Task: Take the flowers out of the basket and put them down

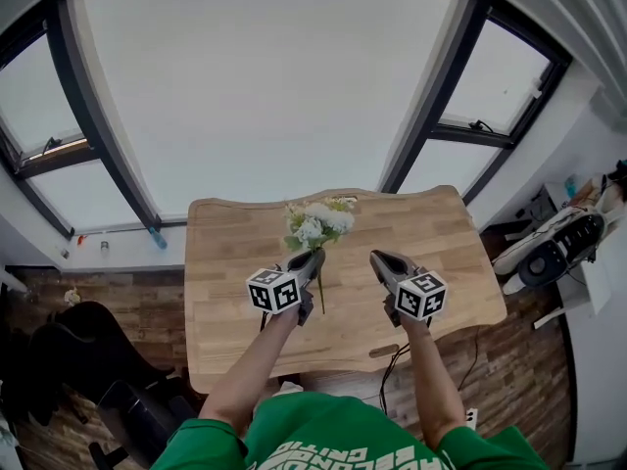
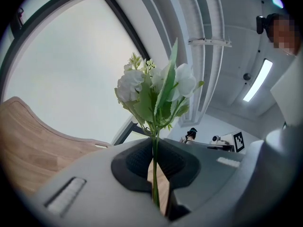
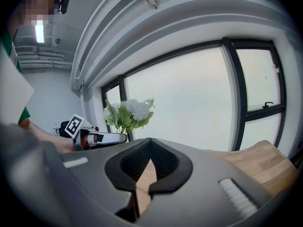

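A small bunch of white flowers with green leaves (image 1: 318,223) stands upright above the wooden table (image 1: 235,292). My left gripper (image 1: 315,257) is shut on its thin green stem, which hangs below the jaws. In the left gripper view the stem (image 2: 155,174) runs straight up between the two dark pads (image 2: 137,162), and the blooms (image 2: 156,89) stand against the window. My right gripper (image 1: 380,258) hovers just right of the stem, shut with nothing in it. Seen from the right gripper view, the flowers (image 3: 127,111) rise above the left gripper (image 3: 102,137). No basket is in view.
The table (image 3: 258,162) sits against a wall of large dark-framed windows (image 1: 265,76). A dark chair (image 1: 83,346) stands on the floor at the lower left. Shoes and other gear (image 1: 554,248) lie on the floor to the right.
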Tool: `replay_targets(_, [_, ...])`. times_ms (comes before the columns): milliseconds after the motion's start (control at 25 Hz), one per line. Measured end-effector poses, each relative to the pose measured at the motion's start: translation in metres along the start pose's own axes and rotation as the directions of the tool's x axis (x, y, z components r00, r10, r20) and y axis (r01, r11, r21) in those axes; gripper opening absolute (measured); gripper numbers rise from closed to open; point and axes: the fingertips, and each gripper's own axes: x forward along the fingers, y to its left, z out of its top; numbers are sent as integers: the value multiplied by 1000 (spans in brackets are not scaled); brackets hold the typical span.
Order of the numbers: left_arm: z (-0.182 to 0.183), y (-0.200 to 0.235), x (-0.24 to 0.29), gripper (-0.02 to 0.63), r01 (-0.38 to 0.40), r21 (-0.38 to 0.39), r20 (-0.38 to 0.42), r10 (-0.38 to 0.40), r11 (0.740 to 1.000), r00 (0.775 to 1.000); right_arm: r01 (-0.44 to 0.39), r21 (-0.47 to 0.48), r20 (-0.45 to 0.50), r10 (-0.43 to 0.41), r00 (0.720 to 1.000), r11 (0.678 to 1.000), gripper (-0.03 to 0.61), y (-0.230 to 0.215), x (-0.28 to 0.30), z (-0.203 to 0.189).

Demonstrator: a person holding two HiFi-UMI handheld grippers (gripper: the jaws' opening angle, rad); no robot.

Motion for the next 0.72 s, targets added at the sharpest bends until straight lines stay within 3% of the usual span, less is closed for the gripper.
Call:
replay_targets(440, [-17, 13, 49, 35, 18, -7, -84, -18, 1000, 996, 53, 45, 14, -53, 998, 998, 6, -57, 3, -4])
replay_targets(720, [-26, 14, 85, 35, -27, 7, -97, 28, 1000, 995, 7, 80, 22, -9, 1000, 997, 6, -100, 3, -8])
